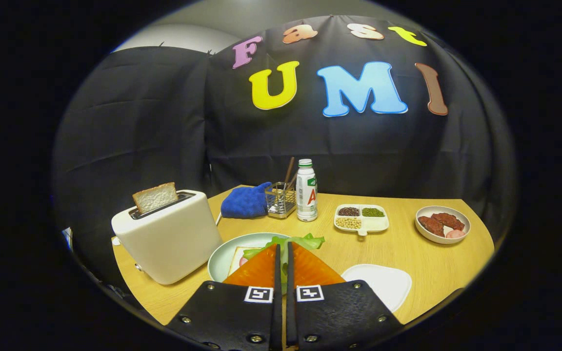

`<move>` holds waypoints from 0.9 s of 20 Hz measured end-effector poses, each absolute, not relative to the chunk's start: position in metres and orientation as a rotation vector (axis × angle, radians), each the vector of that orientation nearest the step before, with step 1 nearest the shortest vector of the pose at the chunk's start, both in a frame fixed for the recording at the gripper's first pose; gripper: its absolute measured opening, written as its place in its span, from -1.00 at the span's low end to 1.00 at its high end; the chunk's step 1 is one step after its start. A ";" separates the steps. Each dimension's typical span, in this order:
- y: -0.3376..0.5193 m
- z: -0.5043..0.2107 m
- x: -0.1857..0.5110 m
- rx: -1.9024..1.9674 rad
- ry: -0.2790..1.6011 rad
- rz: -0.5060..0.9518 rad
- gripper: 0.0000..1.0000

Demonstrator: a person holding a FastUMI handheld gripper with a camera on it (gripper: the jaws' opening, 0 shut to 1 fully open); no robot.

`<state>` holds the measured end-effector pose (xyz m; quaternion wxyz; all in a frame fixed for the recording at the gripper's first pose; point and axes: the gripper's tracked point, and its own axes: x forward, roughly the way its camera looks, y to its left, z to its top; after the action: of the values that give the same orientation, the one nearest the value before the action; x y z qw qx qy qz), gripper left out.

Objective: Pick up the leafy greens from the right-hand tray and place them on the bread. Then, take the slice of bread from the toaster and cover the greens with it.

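Gripper fingers nearly closed, pinching leafy greens over bread on round plate. Toaster with bread slice sat at 10 o'clock. Empty white tray at 3 o'clock.

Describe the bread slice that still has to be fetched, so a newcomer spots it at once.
Start at the white toaster on the table's near corner, beside the pale green plate where the gripper holds leafy greens between shut orange fingers. The bread slice stands upright in its top slot. It is pale with a brown crust, unlike the bread lying flat on the plate.
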<state>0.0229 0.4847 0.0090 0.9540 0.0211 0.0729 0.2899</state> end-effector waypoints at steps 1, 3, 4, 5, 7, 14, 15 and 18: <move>0.497 0.009 0.026 0.049 0.145 0.608 -0.93; 0.514 0.006 0.033 0.049 0.150 0.622 -0.93; 0.520 0.005 0.037 0.043 0.151 0.624 -0.93; 0.525 0.005 0.040 0.043 0.147 0.620 -0.93; 0.531 0.004 0.045 0.042 0.149 0.610 -0.93; 0.541 -0.024 0.058 0.058 0.205 0.561 -0.93; 0.543 -0.029 0.059 0.054 0.217 0.554 -0.93; 0.546 -0.039 0.060 0.036 0.232 0.528 -0.93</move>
<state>0.0599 0.5457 -0.0385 0.9586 0.0176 0.1145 0.2602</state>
